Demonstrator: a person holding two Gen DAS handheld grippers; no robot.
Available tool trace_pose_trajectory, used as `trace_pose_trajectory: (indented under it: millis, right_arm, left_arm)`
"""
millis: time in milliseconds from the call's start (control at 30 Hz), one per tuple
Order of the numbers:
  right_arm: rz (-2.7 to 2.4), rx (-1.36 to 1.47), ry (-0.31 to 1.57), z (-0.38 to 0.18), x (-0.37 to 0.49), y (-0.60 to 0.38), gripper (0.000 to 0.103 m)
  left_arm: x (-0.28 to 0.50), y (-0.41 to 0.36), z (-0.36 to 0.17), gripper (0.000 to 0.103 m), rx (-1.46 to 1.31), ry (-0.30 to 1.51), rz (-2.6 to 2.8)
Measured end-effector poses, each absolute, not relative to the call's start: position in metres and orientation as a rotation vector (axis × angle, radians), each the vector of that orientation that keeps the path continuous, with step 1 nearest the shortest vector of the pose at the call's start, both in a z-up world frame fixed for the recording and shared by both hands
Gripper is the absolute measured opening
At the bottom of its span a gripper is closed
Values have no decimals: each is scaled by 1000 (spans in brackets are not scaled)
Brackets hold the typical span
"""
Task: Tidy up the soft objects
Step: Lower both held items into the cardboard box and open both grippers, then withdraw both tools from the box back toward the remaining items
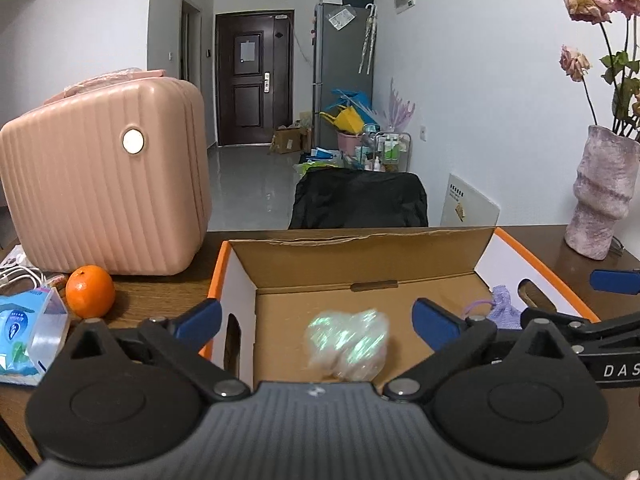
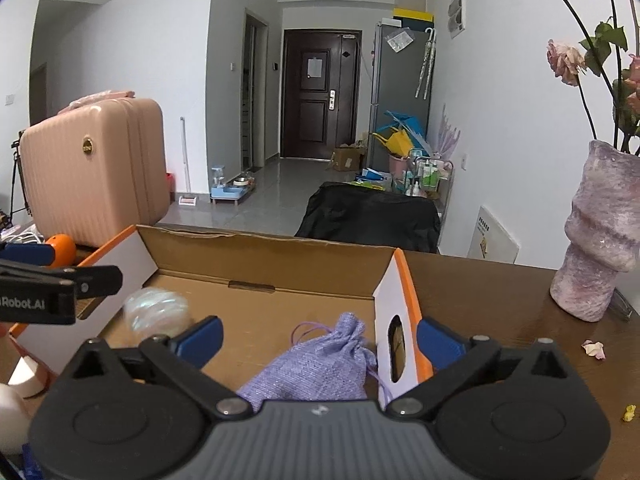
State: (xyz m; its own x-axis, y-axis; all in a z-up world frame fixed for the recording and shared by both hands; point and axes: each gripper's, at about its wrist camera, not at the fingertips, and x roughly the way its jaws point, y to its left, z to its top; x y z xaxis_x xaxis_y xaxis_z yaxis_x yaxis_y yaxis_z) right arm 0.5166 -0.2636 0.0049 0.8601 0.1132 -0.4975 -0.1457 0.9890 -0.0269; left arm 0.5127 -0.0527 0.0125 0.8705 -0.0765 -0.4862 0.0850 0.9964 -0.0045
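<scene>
The left claw (image 1: 318, 318) hangs released, blue pads wide apart, over an open cardboard box (image 1: 360, 258) on the desk (image 1: 160, 292). A blurred shiny plastic bundle (image 1: 346, 344) sits between the pads, untouched. An orange (image 1: 90, 291) lies beside the box's left edge.

The right claw (image 2: 320, 338) is also released. A lilac drawstring pouch (image 2: 320, 368) lies inside the box's right corner, between its pads.

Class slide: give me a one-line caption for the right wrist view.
Open right claw above a lilac drawstring pouch lying in the cardboard box, iridescent bundle alongside.
</scene>
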Motion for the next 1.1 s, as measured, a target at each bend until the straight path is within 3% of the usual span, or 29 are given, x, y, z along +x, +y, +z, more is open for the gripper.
trace_pose_trajectory:
  millis: [1100]
  right_arm:
    - [111,-15,300,28,404,-269,103]
  left_arm:
    - [429,-30,28,103,-63,391,-62]
